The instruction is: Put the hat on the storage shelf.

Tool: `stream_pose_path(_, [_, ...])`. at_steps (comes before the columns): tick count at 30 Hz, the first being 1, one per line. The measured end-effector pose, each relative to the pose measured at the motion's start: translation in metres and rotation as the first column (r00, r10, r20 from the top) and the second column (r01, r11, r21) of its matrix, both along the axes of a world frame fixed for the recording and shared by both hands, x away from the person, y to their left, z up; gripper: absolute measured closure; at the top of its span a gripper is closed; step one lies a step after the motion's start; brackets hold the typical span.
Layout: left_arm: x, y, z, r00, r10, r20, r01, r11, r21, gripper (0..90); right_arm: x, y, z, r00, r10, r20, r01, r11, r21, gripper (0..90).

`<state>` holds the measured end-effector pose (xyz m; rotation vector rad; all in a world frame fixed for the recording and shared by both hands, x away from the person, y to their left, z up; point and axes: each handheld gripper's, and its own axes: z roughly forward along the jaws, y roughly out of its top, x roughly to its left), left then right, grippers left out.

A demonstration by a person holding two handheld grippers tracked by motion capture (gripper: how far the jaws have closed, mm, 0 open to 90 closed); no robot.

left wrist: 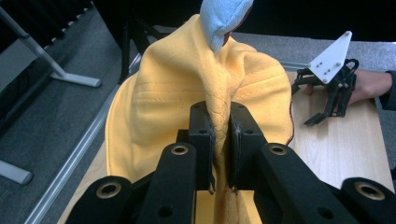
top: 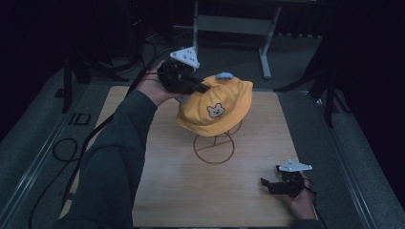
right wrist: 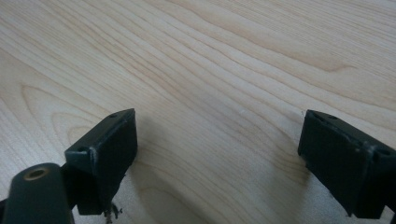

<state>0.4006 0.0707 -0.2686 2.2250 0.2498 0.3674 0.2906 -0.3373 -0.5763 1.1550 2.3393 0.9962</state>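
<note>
A yellow child's hat (top: 217, 106) with a small bear face and a light blue ear (top: 224, 75) sits over a gold wire stand (top: 214, 149) on the wooden table (top: 181, 191). My left gripper (top: 203, 89) reaches in from the left and is shut on a fold of the hat's fabric. In the left gripper view the yellow hat (left wrist: 187, 88) bunches up between the pads (left wrist: 205, 140), with the blue ear (left wrist: 224, 18) above. My right gripper (top: 268, 183) rests at the table's near right corner, jaws wide apart. The right gripper (right wrist: 219, 154) has bare wood between its jaws.
A grey metal table frame (top: 234, 24) stands on the floor beyond the table. Black cables (top: 67, 148) trail over the grey floor at the left. A dark stand leg (top: 329, 95) is off the table's right side.
</note>
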Motion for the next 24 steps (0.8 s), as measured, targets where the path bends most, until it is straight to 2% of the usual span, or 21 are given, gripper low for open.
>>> stream_pose_path(14, [0.007, -0.032, -0.007, 0.9995, 0.022, 0.024, -0.023, 0.9997, 0.012, 79.1, 0.0, 0.0, 0.0, 1.0, -0.001, -0.001, 0.001, 1.0, 0.001, 11.7])
stream_pose_path(20, [0.015, -0.041, -0.017, 0.9989, 0.047, 0.008, -0.047, 0.9988, 0.015, 75.6, 0.0, 0.0, 0.0, 1.0, -0.001, 0.0, 0.001, 1.0, 0.0, 11.7])
stream_pose_path(24, [0.017, -0.047, -0.022, 0.9984, 0.057, 0.002, -0.057, 0.9984, -0.004, 72.6, 0.0, 0.0, 0.0, 1.0, 0.0, 0.0, 0.0, 1.0, 0.0, 11.7])
